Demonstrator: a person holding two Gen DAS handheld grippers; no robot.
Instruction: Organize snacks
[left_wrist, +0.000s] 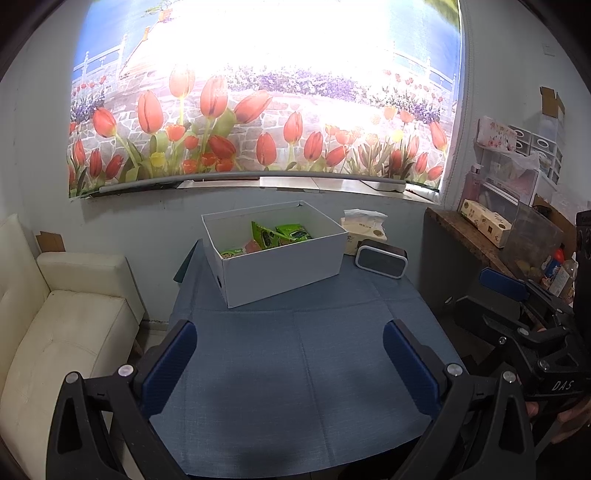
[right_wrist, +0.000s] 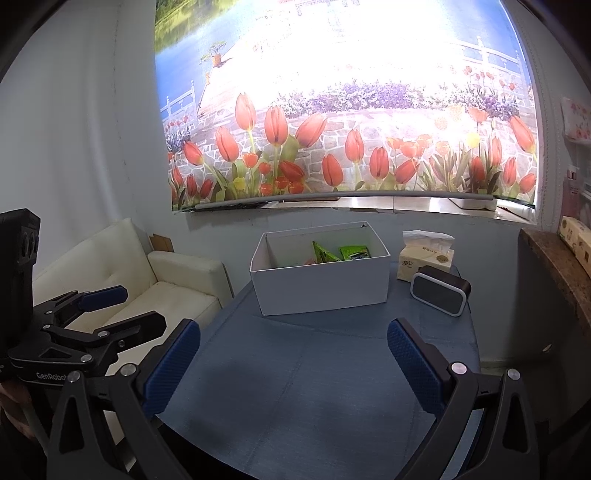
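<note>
Apparently snacks (left_wrist: 275, 236) in box (left_wrist: 280, 273), grippers spread.

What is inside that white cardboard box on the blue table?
The white cardboard box holds green snack packets and something pinkish. Its front wall hides the bottom, so more may lie there.

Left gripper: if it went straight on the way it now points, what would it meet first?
Probably the white box holding snack packets; the left gripper is open, with only bare blue tablecloth before it. Depth is unclear.
</note>
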